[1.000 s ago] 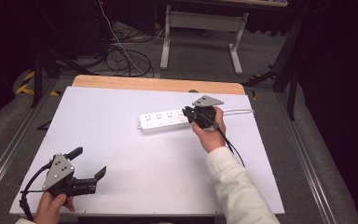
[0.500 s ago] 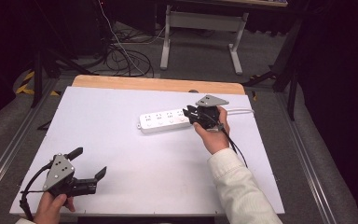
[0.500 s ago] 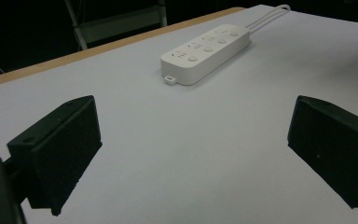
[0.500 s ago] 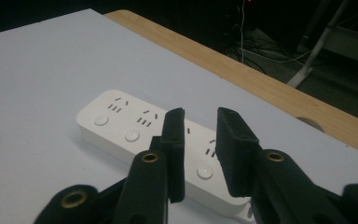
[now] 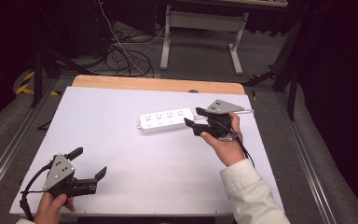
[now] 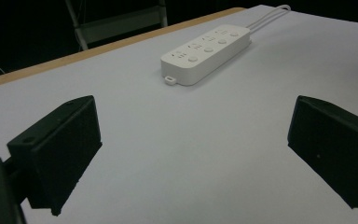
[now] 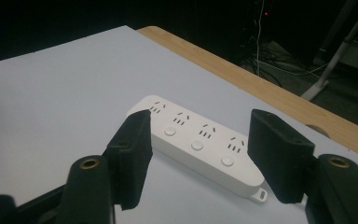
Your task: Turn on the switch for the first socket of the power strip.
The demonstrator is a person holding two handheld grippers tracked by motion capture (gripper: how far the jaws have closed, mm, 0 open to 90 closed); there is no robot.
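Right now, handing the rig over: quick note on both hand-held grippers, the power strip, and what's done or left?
Left hand-held gripper: open, holding nothing, low over the near left corner of the table, far from the work.
Right hand-held gripper: open, jaws pointing at the cable end of the power strip, not gripping it.
Power strip: flat, mid-table toward the far edge, sockets up, nothing plugged in; its cable runs off toward the far right.
Done: right gripper brought up to the strip.
Left: probably closing on the strip and moving it; no grasp yet.
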